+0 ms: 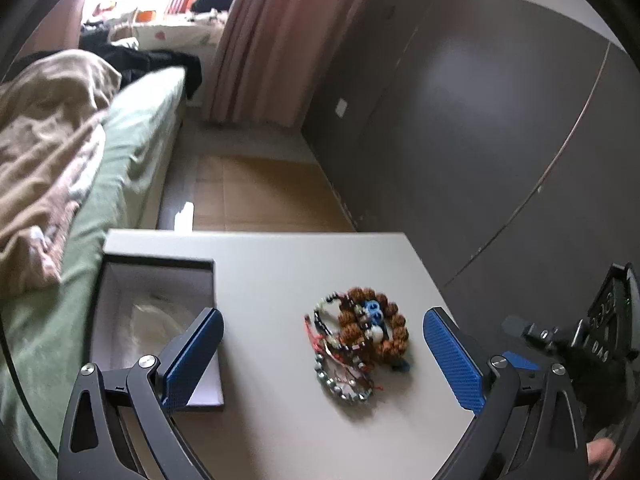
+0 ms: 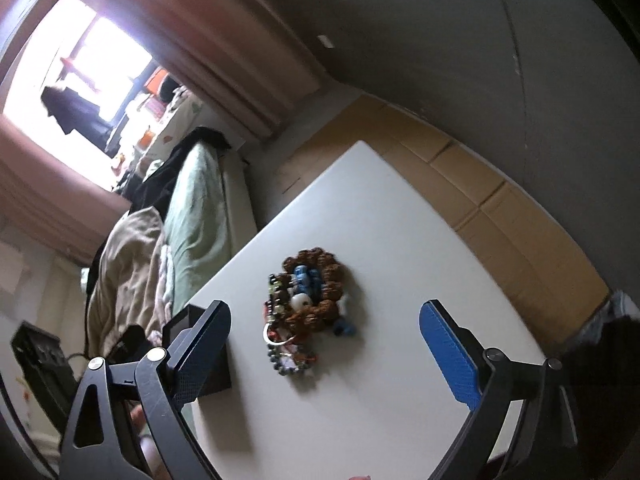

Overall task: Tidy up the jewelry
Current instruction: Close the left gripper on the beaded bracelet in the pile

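Observation:
A tangled pile of bracelets (image 1: 358, 338), with brown, blue, white and metal beads, lies on the white table (image 1: 280, 264). An open dark box with a pale lining (image 1: 156, 320) stands at the table's left. My left gripper (image 1: 322, 350) is open and empty above the table, its fingers on either side of the pile. In the right wrist view the same pile (image 2: 306, 306) lies mid-table and my right gripper (image 2: 326, 344) is open and empty just before it. The box's corner (image 2: 202, 354) shows behind the right gripper's left finger.
A bed with a green sheet and beige blanket (image 1: 60, 168) runs along the table's left. A dark wardrobe wall (image 1: 480, 120) stands to the right. Cardboard (image 1: 260, 192) covers the floor beyond the table. The other gripper's body (image 1: 592, 332) shows at the right edge.

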Tool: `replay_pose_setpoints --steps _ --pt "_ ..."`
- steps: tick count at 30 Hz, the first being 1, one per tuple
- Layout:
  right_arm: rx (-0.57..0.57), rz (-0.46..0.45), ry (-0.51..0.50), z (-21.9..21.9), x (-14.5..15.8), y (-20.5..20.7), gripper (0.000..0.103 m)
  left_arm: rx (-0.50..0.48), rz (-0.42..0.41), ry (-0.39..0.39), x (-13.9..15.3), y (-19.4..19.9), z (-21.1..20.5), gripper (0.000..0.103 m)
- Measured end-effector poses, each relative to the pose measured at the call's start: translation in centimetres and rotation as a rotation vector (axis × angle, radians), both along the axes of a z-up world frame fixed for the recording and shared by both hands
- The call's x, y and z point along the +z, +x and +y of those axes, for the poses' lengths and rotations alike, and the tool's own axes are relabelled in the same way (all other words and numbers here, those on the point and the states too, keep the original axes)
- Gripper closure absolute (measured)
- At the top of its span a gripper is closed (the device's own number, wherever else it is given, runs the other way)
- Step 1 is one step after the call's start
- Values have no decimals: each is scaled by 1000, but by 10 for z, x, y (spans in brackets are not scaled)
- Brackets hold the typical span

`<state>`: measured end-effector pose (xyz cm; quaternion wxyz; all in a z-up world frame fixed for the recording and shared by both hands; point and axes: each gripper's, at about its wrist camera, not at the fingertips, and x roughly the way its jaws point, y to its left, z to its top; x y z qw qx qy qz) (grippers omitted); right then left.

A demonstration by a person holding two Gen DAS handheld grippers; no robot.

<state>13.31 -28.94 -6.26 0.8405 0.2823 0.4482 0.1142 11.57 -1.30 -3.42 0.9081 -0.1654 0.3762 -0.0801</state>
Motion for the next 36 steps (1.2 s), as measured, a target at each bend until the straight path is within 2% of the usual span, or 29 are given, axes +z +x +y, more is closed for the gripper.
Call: replay_pose_setpoints --steps 5,7,9,12,16,22,26,28,31,33,36 --pt "-73 20 39 -24 -3 -3 7 -33 19 5 -8 5 -17 4" --pt "-89 34 34 -31 -7 -2 7 -43 23 6 -11 7 -22 8" --pt "-98 49 28 -34 -11 2 7 -44 39 11 -15 12 -27 23" --pt "-99 62 59 -38 -15 5 8 -45 70 -12 -22 23 -32 37" --pt "-76 74 106 -36 -20 9 19 -56 101 -27 -32 36 -42 50" --pt "-78 107 145 -36 -28 14 23 -80 127 12 -46 47 -63 54" --pt "-68 122 169 -35 -32 14 23 -74 134 103 -55 50 -76 66" --pt "-67 124 175 -35 -32 14 23 -66 136 151 -58 50 -79 67" --pt "-60 126 166 -33 -32 14 23 -69 150 181 -65 51 -82 67" --pt "-56 124 170 -31 -31 14 23 -74 160 194 -70 53 -83 78" --pt "-52 118 171 -30 -29 15 23 -84 160 209 -73 52 -85 86"
